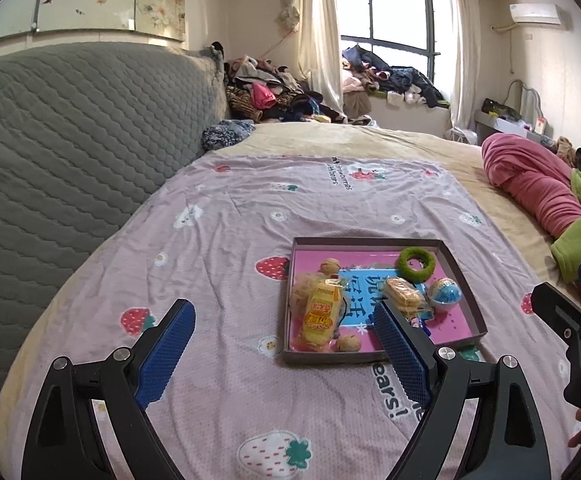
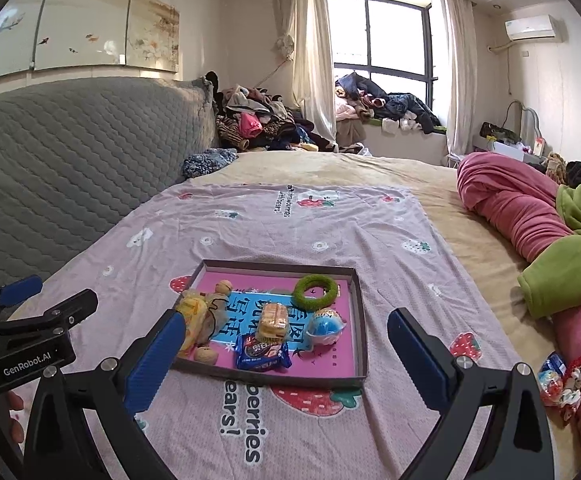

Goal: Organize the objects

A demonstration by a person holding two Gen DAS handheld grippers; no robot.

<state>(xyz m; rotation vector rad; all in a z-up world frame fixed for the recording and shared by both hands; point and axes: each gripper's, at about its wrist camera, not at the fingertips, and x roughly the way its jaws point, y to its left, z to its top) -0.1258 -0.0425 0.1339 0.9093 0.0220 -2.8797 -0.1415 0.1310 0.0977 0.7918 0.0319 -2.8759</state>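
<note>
Hovering above the bed, your two grippers both point down toward the shallow tray [image 1: 460,276] that lies on the strawberry-print sheet [image 1: 226,240]. Your left gripper [image 1: 284,320] has its jaws spread wide with nothing between them, and your right gripper [image 2: 286,334] stands likewise wide apart and empty. Inside the tray you have a green ring [image 1: 416,264] at the far right corner, a blue and white egg-shaped capsule [image 1: 444,294] just near it, a clear-wrapped biscuit pack [image 1: 402,298] in the middle, and a yellow snack packet [image 1: 320,314] along the left side. Two walnuts [image 1: 348,344] sit by that packet, one at the far end and one at the near end. From the right wrist view you also see a blue cookie packet [image 2: 262,354] against the tray's near wall. A few small wrapped sweets [image 2: 562,384] lie outside the tray, well apart from it, beside the pink blanket [image 2: 522,216] at the right.
</note>
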